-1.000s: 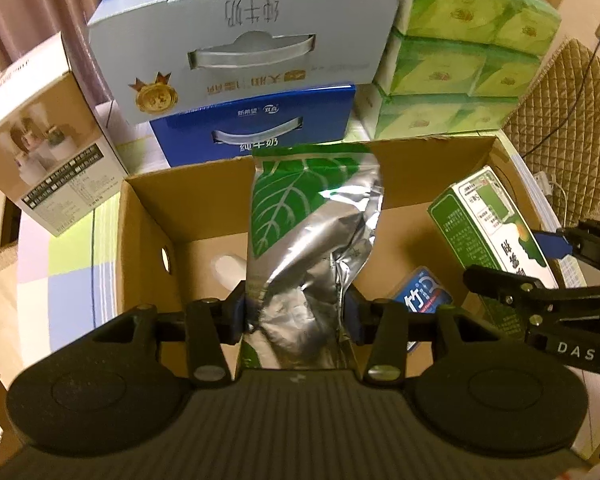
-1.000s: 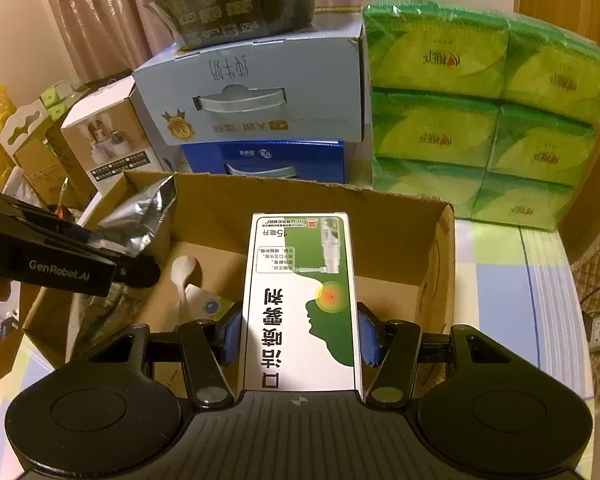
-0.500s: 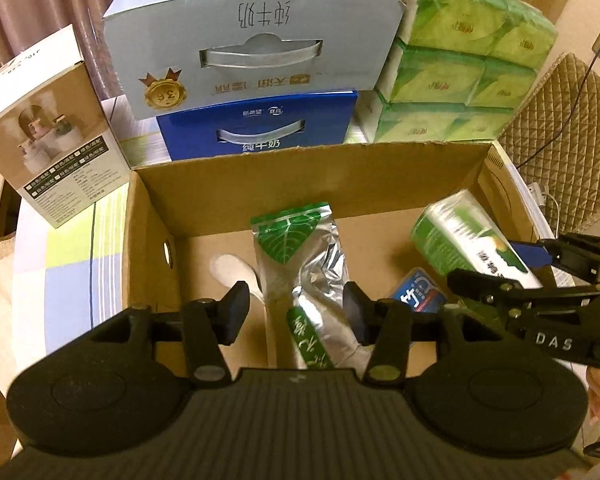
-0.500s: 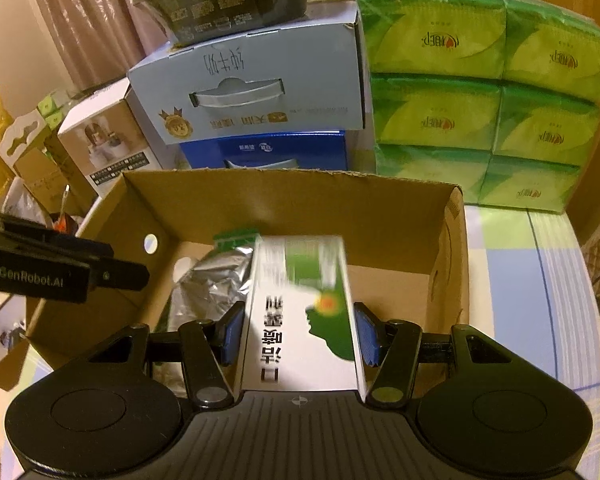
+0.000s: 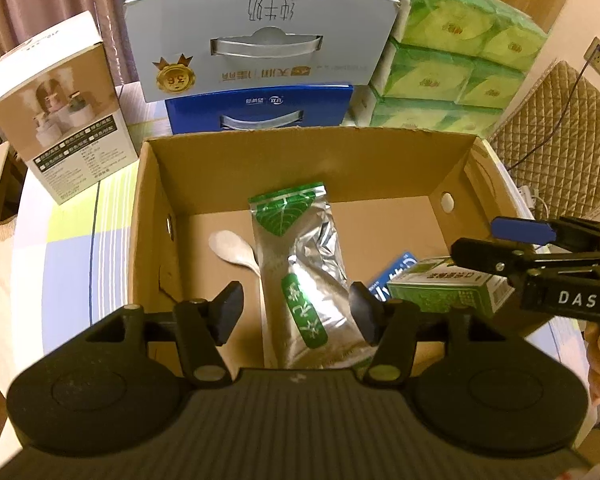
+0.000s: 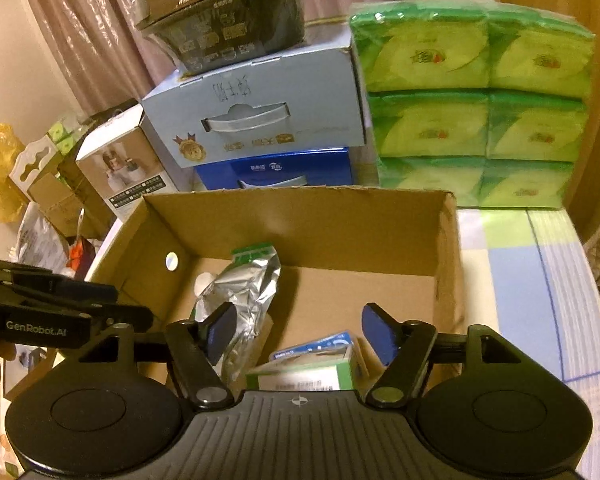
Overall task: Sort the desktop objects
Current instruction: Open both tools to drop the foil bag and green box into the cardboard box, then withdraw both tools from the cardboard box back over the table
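Note:
An open cardboard box (image 5: 308, 152) (image 6: 300, 216) fills the middle of both views. On its floor lies a silver and green foil pouch (image 5: 304, 272) (image 6: 244, 292), beside a pale spoon (image 5: 232, 248). A green and white medicine carton (image 5: 440, 292) (image 6: 304, 374) rests at the box's near right, over a blue packet (image 5: 392, 276) (image 6: 320, 344). My left gripper (image 5: 296, 310) hangs above the pouch, its jaws opening, pads clear of it. My right gripper (image 6: 298, 332) hovers over the carton, jaws opening, touching nothing. Each gripper shows at the edge of the other's view.
Behind the box stand stacked milk cartons (image 5: 260, 36) (image 6: 256, 116), a dark bowl pack (image 6: 224, 20) on top, green tissue packs (image 5: 460, 60) (image 6: 480, 108) to the right and a white product box (image 5: 60, 112) (image 6: 128, 164) to the left. A checked cloth (image 6: 532, 280) covers the table.
The left gripper let go of the foil pouch, which dropped flat into the box. The right gripper released the medicine carton, which now lies on the box floor. Both jaws widened.

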The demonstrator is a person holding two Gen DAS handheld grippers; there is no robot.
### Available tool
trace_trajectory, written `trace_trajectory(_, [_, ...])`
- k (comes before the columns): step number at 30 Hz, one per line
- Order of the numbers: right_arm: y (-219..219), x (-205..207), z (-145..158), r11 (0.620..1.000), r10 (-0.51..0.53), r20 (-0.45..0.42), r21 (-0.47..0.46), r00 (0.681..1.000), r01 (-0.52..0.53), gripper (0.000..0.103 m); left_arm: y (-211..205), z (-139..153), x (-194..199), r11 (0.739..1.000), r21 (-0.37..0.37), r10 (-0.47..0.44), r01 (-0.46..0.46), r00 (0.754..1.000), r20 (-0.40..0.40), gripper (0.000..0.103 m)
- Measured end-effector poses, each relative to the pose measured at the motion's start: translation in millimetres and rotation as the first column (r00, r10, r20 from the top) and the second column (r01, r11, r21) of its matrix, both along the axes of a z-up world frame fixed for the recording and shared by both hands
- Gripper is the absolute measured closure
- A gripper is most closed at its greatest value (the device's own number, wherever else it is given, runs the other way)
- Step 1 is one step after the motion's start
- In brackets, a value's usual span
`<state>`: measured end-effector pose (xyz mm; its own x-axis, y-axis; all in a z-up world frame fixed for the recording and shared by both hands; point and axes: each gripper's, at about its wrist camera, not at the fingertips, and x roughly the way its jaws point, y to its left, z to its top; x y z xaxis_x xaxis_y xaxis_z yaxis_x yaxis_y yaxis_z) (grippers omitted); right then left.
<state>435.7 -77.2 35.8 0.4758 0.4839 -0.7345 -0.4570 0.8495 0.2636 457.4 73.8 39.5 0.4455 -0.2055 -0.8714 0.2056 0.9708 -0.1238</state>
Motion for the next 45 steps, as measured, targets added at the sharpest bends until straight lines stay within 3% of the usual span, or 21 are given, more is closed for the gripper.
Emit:
trace_trajectory(17, [-58,-79,34,0.999,-0.039,0.001,0.012,0.999,0.039,0.021,0,36,-90,0.999,-0.042,0.007,-0.006,0.999,0.038,0.035])
trace_trajectory(20, [-66,-97,38,0.999,-0.046,-0.006,0.021,0.999,0.046,0.019,2,38,-112,0.999,-0.052,0.016,-0.014,0.999,0.041,0.028])
trace_trajectory(30, [-88,-153,42,0.998,-0.042,-0.020,0.048,0.999,0.043,0.009,13,34,-184,0.997,-0.053,0.056,-0.053,0.997,0.048,0.016])
trace_trajectory(34, [-97,-173,38,0.997,-0.047,-0.033,0.052,0.998,0.048,0.002,14,28,-211,0.998,-0.012,0.064,-0.063,0.996,0.064,0.009])
trace_trajectory(45, [-122,-223,17,0.995,-0.075,-0.082,0.065,0.994,0.081,0.002,3,4,-270,0.994,0.052,0.086,-0.092,0.991,0.101,0.004])
